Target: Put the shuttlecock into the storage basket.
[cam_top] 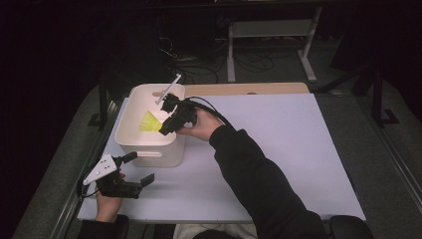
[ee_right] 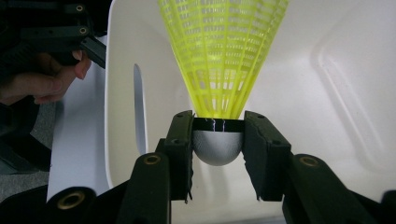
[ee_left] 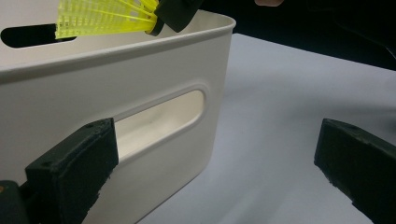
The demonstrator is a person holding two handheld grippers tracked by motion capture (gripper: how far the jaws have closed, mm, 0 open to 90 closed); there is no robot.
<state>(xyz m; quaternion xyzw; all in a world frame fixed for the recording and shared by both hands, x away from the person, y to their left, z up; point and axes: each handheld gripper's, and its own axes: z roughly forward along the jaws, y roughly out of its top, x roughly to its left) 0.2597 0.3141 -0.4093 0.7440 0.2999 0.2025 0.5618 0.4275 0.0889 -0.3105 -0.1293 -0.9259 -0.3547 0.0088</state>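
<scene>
A yellow plastic shuttlecock (cam_top: 148, 122) (ee_right: 223, 51) (ee_left: 105, 17) with a white cork base hangs over the open white bin (cam_top: 130, 139) (ee_right: 350, 70) (ee_left: 140, 60). My right gripper (cam_top: 167, 127) (ee_right: 218, 140) is shut on its base, skirt pointing away into the bin. My left gripper (cam_top: 138, 168) (ee_left: 215, 163) rests on the table near the bin's front left corner, jaws open with nothing between them, facing the bin's handle slot (ee_left: 161, 121).
The white table top (cam_top: 278, 144) stretches right of the bin. A wooden board (cam_top: 249, 88) lies along its far edge. Dark floor, cables and a white frame (cam_top: 271, 30) stand beyond the table.
</scene>
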